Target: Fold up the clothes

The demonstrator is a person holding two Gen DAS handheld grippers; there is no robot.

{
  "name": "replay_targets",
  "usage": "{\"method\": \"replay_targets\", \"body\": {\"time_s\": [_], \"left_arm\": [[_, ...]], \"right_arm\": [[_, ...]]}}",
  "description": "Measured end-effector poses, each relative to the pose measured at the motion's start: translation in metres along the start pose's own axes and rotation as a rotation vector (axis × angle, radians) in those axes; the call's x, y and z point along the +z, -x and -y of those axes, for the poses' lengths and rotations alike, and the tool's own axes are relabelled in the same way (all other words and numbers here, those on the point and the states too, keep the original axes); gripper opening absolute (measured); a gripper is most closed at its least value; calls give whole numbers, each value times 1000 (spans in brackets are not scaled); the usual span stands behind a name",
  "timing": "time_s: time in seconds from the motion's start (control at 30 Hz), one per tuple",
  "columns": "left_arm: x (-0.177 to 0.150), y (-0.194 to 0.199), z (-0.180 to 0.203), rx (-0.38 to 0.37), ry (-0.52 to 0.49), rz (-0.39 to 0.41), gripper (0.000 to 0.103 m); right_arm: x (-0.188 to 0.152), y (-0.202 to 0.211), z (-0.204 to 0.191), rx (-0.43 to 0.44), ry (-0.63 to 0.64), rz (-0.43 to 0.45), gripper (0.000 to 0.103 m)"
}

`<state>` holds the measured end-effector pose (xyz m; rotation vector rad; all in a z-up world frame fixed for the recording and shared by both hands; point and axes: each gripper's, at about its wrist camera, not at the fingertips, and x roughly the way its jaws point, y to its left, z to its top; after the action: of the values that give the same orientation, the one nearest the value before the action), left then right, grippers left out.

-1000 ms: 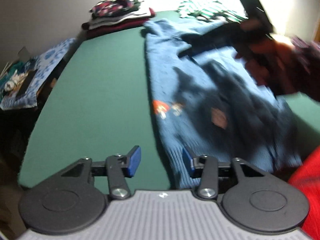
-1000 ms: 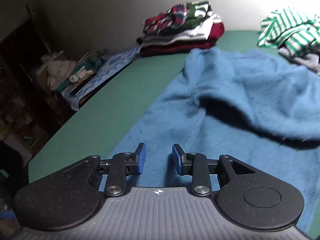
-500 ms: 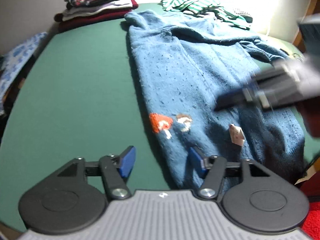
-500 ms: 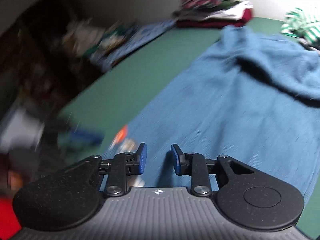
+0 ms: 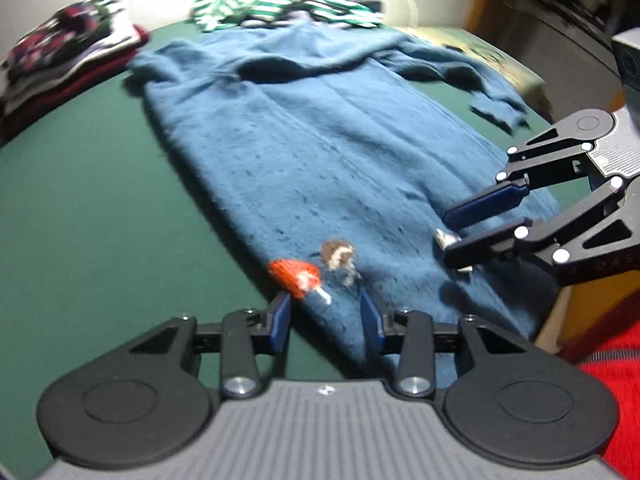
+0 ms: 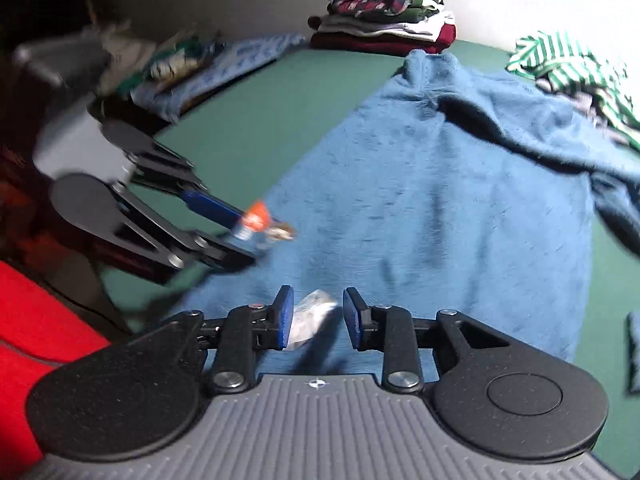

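The blue sweater [image 5: 340,152] lies flat down the green tabletop [image 5: 100,216], hem at the near edge. It looks soft, floppy knit; best pinched at the hem corners. Left gripper [image 5: 324,320], jaws just narrowed, and right gripper [image 6: 318,316] both gape, unclamped.

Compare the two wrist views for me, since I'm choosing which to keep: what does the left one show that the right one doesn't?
Only the left wrist view shows the sweater's right sleeve trailing toward the table edge, and the right gripper from the side.

Only the right wrist view shows the cluttered shelf beside the table, and the left gripper from the side.

Both show the blue sweater spread on the green table, its mushroom patch, white tag, the folded stack and the striped garment.
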<state>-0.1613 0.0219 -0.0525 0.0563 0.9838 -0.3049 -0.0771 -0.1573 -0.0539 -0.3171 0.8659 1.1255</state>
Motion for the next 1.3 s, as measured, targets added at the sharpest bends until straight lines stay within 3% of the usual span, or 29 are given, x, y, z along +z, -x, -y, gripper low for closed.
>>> {"method": "replay_targets", "body": {"time_s": [0.07,0.17,0.3,0.4,0.5,0.63,0.67,0.7,0.83,0.97,1.03,1.13,1.3], "left_arm": [[4,3,-1,10,-90,-17,42],[20,10,-21,70,-170,34,42],[66,-5,-68,159,-142,110,41],[109,-28,-102,206,-84,152,41],[151,-53,-125,270,-69,179,41],[192,-98,-150,287,-53,122,38],[196,-109,-155,296,-54,102,29],[201,-120,-160,307,-55,82,27],[215,-143,-176,375,-81,91,32],[238,-156,-190,423,-94,95,54],[245,-159,-193,427,-98,90,54],[244,-151,-188,422,-119,103,45],[232,-160,-179,485,-207,88,49]], "right_arm": [[-6,-3,-9,-1,-22,-28,31],[-15,0,-14,-41,-52,-38,31],[-14,4,-3,-29,-139,-76,27],[3,8,3,-37,-161,-9,25],[28,5,8,11,-151,64,25],[54,-27,4,52,-63,49,25],[61,-35,3,62,-41,46,25],[67,-43,2,73,-21,41,25],[69,-65,5,80,-24,1,26],[69,-66,4,89,-11,23,29],[71,-64,2,87,9,39,29],[74,-61,6,94,8,67,29],[76,-74,19,103,-78,44,29]]}}
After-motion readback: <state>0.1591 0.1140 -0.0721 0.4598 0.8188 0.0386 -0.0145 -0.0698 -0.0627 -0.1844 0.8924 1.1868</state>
